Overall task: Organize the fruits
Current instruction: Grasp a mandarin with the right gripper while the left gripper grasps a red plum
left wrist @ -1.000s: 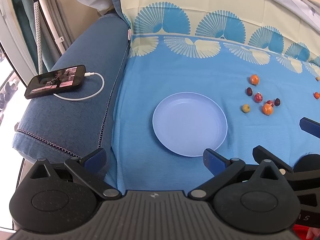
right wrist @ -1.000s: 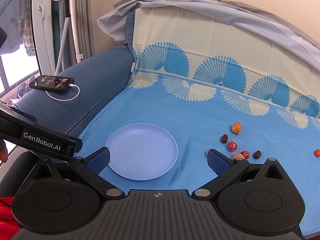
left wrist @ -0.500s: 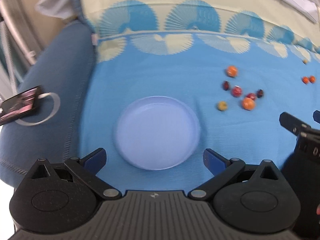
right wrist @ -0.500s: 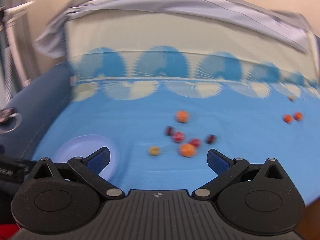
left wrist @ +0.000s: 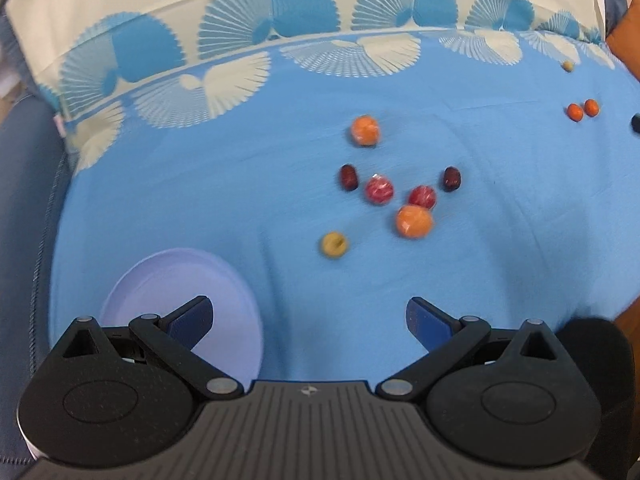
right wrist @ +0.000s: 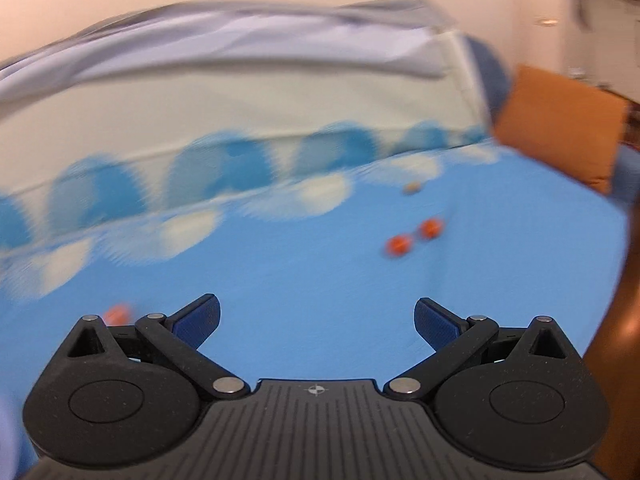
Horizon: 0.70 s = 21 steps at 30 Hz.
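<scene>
Several small fruits lie on the blue cloth: an orange one (left wrist: pixel 414 221), another orange one (left wrist: pixel 364 130), two red ones (left wrist: pixel 379 189), two dark ones (left wrist: pixel 348 177) and a yellow one (left wrist: pixel 333 244). A lilac plate (left wrist: pixel 160 280) lies at lower left, empty. My left gripper (left wrist: pixel 309 322) is open and empty, near the plate's right edge, short of the fruit cluster. My right gripper (right wrist: pixel 316 320) is open and empty above bare cloth. Two small orange fruits (right wrist: pixel 414 236) and a tan one (right wrist: pixel 411 188) lie beyond it; the view is blurred.
The blue cloth (left wrist: pixel 480 240) covers a sofa seat with a fan-patterned back. A denim armrest (left wrist: pixel 24 200) is on the left. An orange cushion (right wrist: pixel 560 124) stands at the right end. Two more small orange fruits (left wrist: pixel 582 109) lie far right.
Both grippers have swung to the right. The plate has slid to the lower left of the left view and the phone has left it. The right view now faces the sofa's right end.
</scene>
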Tool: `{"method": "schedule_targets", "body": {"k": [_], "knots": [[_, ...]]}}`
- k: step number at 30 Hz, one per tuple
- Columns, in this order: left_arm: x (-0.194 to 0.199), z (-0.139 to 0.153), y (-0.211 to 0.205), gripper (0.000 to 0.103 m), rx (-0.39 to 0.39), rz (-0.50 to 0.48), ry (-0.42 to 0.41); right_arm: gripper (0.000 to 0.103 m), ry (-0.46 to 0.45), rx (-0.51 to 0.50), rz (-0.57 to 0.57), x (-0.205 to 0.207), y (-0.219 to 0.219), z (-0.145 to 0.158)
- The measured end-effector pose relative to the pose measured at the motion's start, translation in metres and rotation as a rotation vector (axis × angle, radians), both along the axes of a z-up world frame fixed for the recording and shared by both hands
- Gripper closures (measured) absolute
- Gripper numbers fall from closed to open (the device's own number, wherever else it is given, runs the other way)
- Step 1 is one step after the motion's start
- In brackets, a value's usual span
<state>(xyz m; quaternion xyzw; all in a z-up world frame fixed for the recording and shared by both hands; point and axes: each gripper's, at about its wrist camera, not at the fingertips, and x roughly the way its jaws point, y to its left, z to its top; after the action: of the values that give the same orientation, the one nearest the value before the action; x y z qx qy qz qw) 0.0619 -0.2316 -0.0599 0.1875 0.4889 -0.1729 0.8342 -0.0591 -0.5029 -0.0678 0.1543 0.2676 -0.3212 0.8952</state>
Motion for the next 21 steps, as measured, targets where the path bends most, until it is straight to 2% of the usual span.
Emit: {"method": "schedule_targets", "body": {"k": [4, 7, 10, 13, 17, 21], "knots": [[0.027, -0.015, -0.038, 0.000, 0.013, -0.021, -0.005, 0.000, -0.009, 0.047, -0.137, 0.022, -0.085, -0.035], [0.055, -0.029, -0.063, 0.000, 0.030, -0.016, -0.003, 0.000, 0.023, 0.092, -0.169, 0.042, -0.128, -0.071], [0.086, -0.047, -0.085, 0.000, 0.038, 0.004, 0.032, 0.000, 0.048, 0.129, -0.184, 0.069, -0.161, -0.109], [0.116, -0.070, -0.101, 0.000, 0.033, 0.031, 0.130, 0.001, 0.068, 0.133, -0.217, 0.090, -0.182, -0.138], [0.143, -0.092, -0.106, 0.001, -0.003, 0.107, 0.208, 0.001, 0.073, 0.121, -0.245, 0.117, -0.204, -0.166], [0.155, -0.106, -0.113, 0.001, -0.004, 0.112, 0.230, 0.001, 0.085, 0.119, -0.269, 0.137, -0.222, -0.183]]}}
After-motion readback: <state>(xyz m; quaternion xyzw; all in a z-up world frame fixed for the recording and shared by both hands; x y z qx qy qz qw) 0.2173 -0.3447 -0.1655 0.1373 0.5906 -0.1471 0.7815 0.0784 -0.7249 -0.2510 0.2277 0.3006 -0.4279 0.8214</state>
